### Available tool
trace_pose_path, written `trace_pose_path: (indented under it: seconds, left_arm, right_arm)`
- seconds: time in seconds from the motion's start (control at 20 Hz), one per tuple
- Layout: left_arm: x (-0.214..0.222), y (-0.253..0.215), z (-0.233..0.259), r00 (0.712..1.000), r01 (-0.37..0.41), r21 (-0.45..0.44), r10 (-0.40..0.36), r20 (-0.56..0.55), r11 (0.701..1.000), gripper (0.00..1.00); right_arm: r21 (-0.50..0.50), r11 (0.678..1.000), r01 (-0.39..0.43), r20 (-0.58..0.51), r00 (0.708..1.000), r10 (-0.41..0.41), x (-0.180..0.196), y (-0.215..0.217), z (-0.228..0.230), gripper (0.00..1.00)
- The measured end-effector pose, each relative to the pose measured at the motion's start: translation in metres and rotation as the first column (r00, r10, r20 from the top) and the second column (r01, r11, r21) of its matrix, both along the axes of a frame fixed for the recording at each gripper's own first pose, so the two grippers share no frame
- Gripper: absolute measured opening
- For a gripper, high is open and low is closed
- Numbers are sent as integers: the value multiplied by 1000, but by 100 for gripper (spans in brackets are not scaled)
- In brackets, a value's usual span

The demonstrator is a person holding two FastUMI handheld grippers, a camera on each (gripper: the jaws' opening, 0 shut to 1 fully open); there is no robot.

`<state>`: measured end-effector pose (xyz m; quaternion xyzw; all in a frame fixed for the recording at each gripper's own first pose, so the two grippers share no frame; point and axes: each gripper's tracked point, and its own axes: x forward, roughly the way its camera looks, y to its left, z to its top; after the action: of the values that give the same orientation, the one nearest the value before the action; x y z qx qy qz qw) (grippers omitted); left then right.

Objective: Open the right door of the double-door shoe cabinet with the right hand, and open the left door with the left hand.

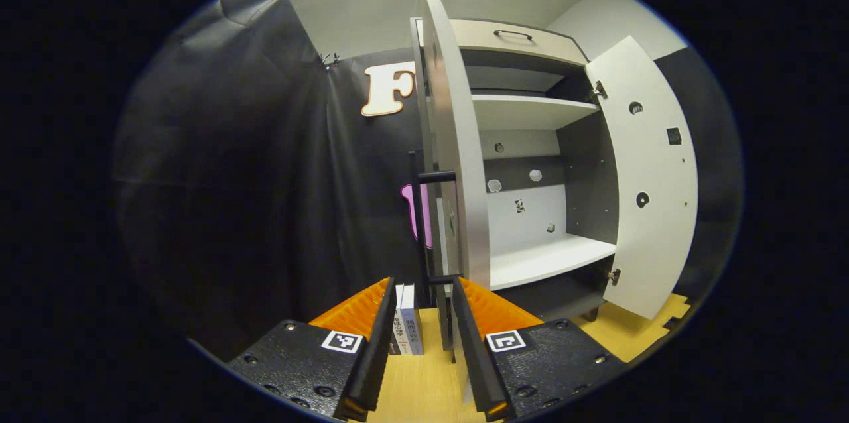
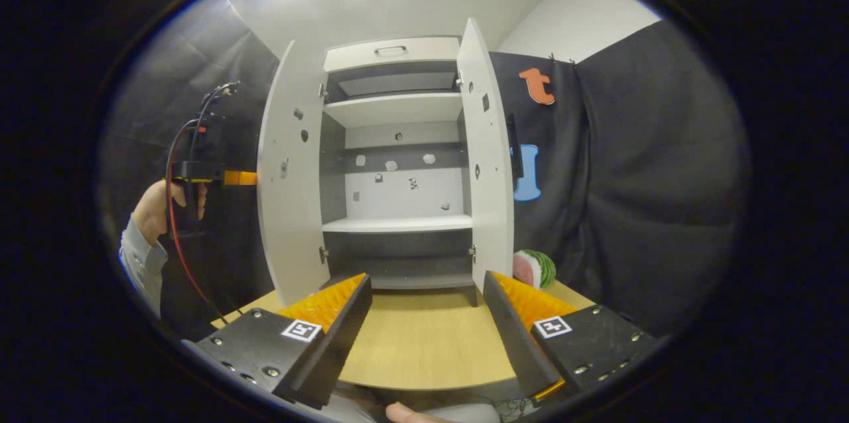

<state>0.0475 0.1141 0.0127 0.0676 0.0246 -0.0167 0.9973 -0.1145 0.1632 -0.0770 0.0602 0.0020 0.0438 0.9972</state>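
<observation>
Shoe cabinet (image 2: 398,144): standing on the wooden tabletop (image 2: 424,337), both doors swung wide, pale shelves and grey back panel in plain sight.
Right door (image 2: 489,164): open, edge-on toward us in the right gripper view, its inner face showing hinge holes; dark handle (image 2: 514,144) peeking out on the outer side.
Left door (image 2: 288,178): open too, angled out toward the near left in the right gripper view; in the left gripper view it stands edge-on dead ahead (image 1: 454,144).
Left door handle (image 1: 434,178): a dark bar on the outer face, running down toward the gap between the fingers in the left gripper view.
Left gripper (image 1: 424,337): jaws narrowed with a slim gap, straddling the door's lower edge and handle line; I cannot tell whether both fingers actually press on anything. From the right gripper view it sits farther off (image 2: 239,178), nose against the left door's outer side, a hand (image 2: 159,207) and pale sleeve (image 2: 139,257) behind it, a red cable (image 2: 176,224) trailing down.
Right gripper (image 2: 428,317): spread wide, holding nothing, hovering over the tabletop in front of the cabinet, well back from the right door.
Books (image 1: 408,320): two upright spines just beyond the left gripper's fingers.
Watermelon slice (image 2: 534,268): on the tabletop just right of the right door.
Drawer (image 2: 391,52): along the cabinet top, closed.
</observation>
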Motion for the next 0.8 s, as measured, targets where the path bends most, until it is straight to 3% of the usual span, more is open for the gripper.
trace_pose_path:
  seconds: [0.35, 0.5, 0.7, 0.8]
  left_arm:
    - [-37, -34, -11, 1000, 18, -56, -18, 1, 998, 100]
    - [-54, -41, -31, 997, -52, -64, 48, -56, 997, 97]
    - [-72, -78, -41, 999, -5, -67, 2, -48, 998, 98]
    - [-83, -83, -44, 999, -30, -62, 27, -42, 998, 98]
  right_arm:
    - [1, 1000, 29, 11, 1000, -29, -4, -9, 6, 100]
    - [1, 999, 35, 13, 999, -35, -7, -12, 9, 100]
    - [-5, 999, 41, 24, 999, -41, -8, -16, 19, 100]
    - [-6, 999, 50, 36, 998, -50, -9, -21, 28, 100]
